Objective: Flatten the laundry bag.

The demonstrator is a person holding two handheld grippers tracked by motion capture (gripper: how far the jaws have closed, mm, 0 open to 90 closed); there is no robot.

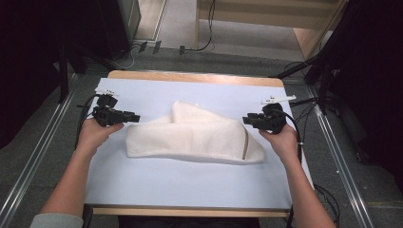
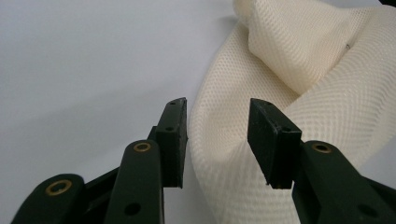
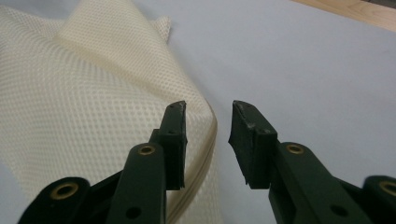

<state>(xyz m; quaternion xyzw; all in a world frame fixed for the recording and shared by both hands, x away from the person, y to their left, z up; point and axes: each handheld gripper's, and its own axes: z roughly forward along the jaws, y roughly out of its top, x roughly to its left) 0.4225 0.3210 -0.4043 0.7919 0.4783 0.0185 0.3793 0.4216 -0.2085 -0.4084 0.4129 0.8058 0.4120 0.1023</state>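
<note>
Lying across the middle of the pale blue sheet (image 1: 190,185) that covers the table: one cream mesh bag (image 1: 195,135), loosely folded, long axis running left to right. A folded flap rises at its far middle. A tan zip (image 1: 245,146) crosses it near the right end.

Left gripper (image 1: 135,117): held in the left hand (image 1: 97,133), at the bag's left end, pointing right toward it. In the left gripper view the jaws stand apart, released, nothing between the pads (image 2: 177,140). The mesh bag (image 2: 289,93) lies just beyond and below the tips; the gap frames its rounded edge. Cannot tell whether the tips touch the cloth.

Right gripper (image 1: 247,119): held in the right hand (image 1: 284,140), at the bag's right end, pointing left. In the right gripper view the jaws are parted, released, gripping nothing. The near jaw sits over the bag's edge, where the zip (image 3: 208,144) runs along the mesh (image 3: 84,102); the other jaw is over bare sheet (image 3: 303,70).

Both forearms come in from the near edge. A cable trails from each gripper. The wooden table edge (image 1: 190,76) shows at the far side, grey floor (image 1: 38,156) beyond.
</note>
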